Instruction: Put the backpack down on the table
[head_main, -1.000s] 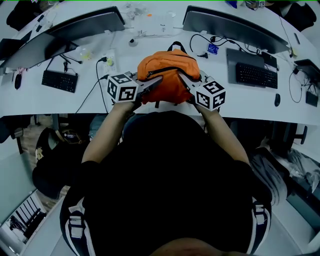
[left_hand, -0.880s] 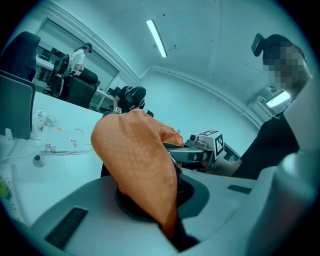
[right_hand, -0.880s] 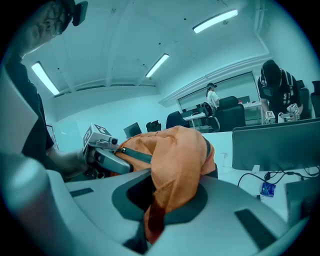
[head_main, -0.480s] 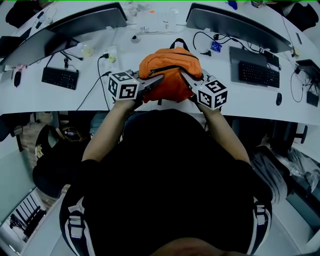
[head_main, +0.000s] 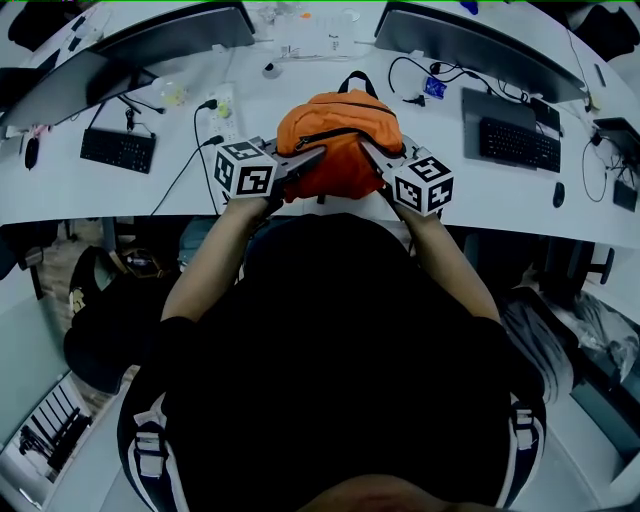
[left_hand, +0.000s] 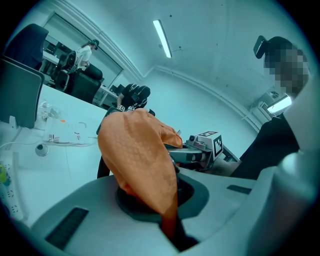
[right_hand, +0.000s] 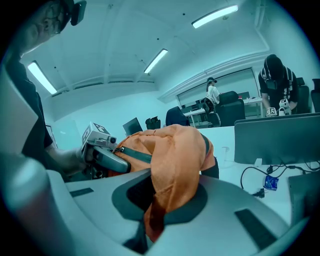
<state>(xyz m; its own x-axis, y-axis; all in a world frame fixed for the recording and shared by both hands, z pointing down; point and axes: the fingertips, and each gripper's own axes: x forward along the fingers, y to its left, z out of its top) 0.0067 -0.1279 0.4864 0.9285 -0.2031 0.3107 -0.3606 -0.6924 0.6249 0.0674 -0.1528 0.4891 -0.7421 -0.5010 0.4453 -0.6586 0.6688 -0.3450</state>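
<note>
Left tongs (head_main: 316, 157): closed on a pinched fold of orange fabric at one flank of the backpack (head_main: 335, 135); no gap between the jaws.
Right tongs (head_main: 366, 149): also closed, clamping a fold of the same fabric at the opposite flank.
Backpack position: middle of the near edge of the counter (head_main: 130, 195), between both tongs; zip uppermost, black carry loop (head_main: 355, 82) toward the counter's far edge.
Contact with counter: base appears down on, or just above, the surface; not confirmable from any view.
Done: bag brought over the counter, upright, supported from both sides.
Left to do: settle the full weight on the counter if not already there, then open both tongs and draw them back past the near edge. Judged close to completion.
Caution: bag sits close to the near edge; possible tipping off the counter on release.
Count, backpacks: one.
Count, tongs: two, each with one marker cube.
Count, keyboards: two, left keyboard (head_main: 118, 150) and right keyboard (head_main: 515, 142), one toward each end of the counter.
Count, monitors: at least two along the counter's far edge, left monitor (head_main: 170, 35) and right monitor (head_main: 470, 40); further screens possible at the ends.
Count, mice: one mouse (head_main: 557, 195) near the counter's right end; a small dark oval at the left end possibly a second.
</note>
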